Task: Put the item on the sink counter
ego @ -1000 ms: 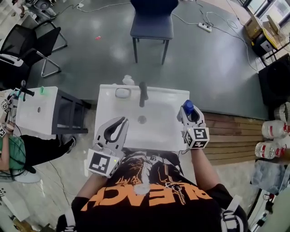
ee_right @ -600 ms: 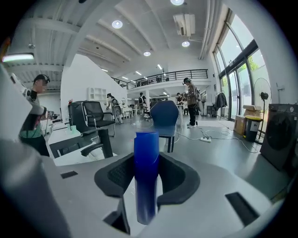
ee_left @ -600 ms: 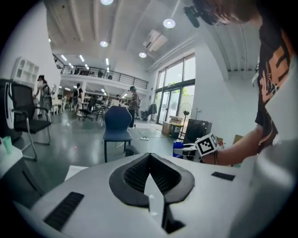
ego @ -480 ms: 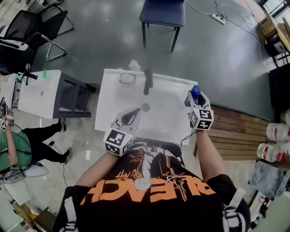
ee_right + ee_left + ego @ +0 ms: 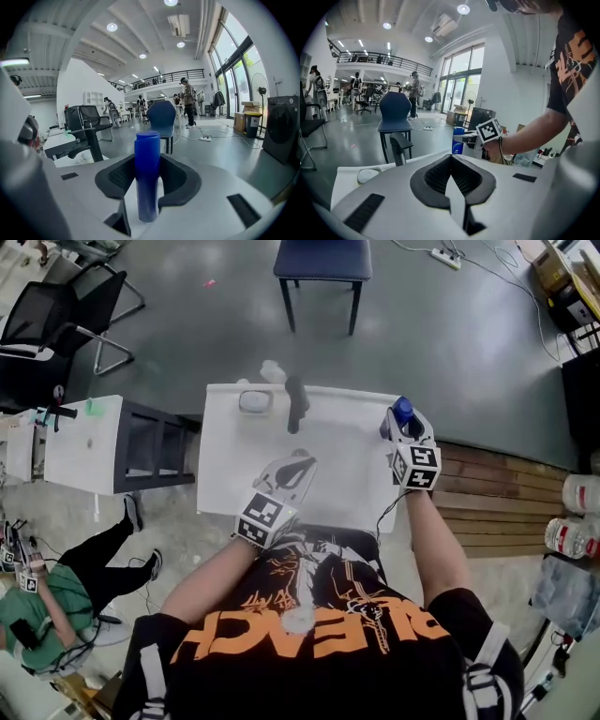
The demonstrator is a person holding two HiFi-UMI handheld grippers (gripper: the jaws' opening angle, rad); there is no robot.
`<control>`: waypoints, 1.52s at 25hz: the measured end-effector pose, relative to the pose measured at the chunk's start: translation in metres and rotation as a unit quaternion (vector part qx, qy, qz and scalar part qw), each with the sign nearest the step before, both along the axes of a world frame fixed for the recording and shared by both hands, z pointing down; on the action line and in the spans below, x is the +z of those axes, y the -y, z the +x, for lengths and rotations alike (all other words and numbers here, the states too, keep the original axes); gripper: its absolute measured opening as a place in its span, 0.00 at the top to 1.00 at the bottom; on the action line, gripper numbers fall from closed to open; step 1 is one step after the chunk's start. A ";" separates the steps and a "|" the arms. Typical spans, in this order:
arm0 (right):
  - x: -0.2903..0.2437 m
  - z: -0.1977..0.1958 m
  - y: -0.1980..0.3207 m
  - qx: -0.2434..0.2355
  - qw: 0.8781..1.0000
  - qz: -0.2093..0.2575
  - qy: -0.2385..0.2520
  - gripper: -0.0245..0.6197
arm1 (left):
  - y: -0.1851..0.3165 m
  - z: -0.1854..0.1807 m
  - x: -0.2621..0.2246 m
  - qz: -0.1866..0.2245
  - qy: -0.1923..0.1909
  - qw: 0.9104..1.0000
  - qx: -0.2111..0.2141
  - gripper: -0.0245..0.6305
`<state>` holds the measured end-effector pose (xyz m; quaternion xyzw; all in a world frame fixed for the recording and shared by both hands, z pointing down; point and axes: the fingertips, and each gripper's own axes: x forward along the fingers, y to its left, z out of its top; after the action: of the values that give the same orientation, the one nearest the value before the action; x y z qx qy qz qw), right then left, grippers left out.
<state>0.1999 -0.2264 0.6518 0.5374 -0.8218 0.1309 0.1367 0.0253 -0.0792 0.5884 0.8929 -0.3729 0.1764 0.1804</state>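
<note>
The right gripper is clamped on a blue bottle; the bottle stands upright between the two black pads, one pad pressing on each side of its body; its capped top rises above the pads, and its base sits low in the gap near the jaw roots. In the head view the bottle shows as a blue cap just ahead of the gripper's marker cube, at the right rear corner of the white sink counter; whether its base touches the counter or hangs just above it cannot be told.

The left gripper is closed on itself; its pad tips meet and nothing is between them. In the head view it is over the front part of the basin, well apart from the bottle and pointing toward the black faucet; its own view shows the bottle off to the right, held in the other gripper beyond the rim.

A pale oval dish lies on the rear ledge just left of the faucet; a blue chair stands on the grey floor beyond the sink.
</note>
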 end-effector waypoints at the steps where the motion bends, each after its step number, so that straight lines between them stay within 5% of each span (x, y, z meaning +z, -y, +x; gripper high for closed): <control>1: 0.002 0.002 0.000 0.000 1.000 -0.001 0.001 0.71 | 0.002 0.003 -0.001 0.001 0.000 1.000 0.001 0.94; 18: 0.011 -0.003 -0.020 -0.051 0.998 -0.002 -0.038 0.70 | 0.002 0.027 -0.001 -0.003 0.008 1.000 0.015 0.94; 21: 0.012 -0.005 -0.023 -0.061 0.997 0.000 -0.039 0.54 | -0.001 0.032 -0.002 -0.001 0.005 1.000 0.020 0.94; 29: 0.005 -0.007 -0.026 -0.063 0.997 0.005 -0.047 0.52 | -0.002 0.027 -0.002 -0.001 -0.003 1.000 0.013 0.94; 38: -0.071 -0.001 -0.030 -0.023 0.995 0.094 -0.037 0.52 | 0.003 0.012 -0.041 0.056 -0.023 0.998 0.011 0.94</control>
<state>0.1984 -0.1967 0.5805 0.5333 -0.8370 0.0298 0.1190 0.0375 -0.0819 0.5474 0.9095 -0.3683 0.1362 0.1367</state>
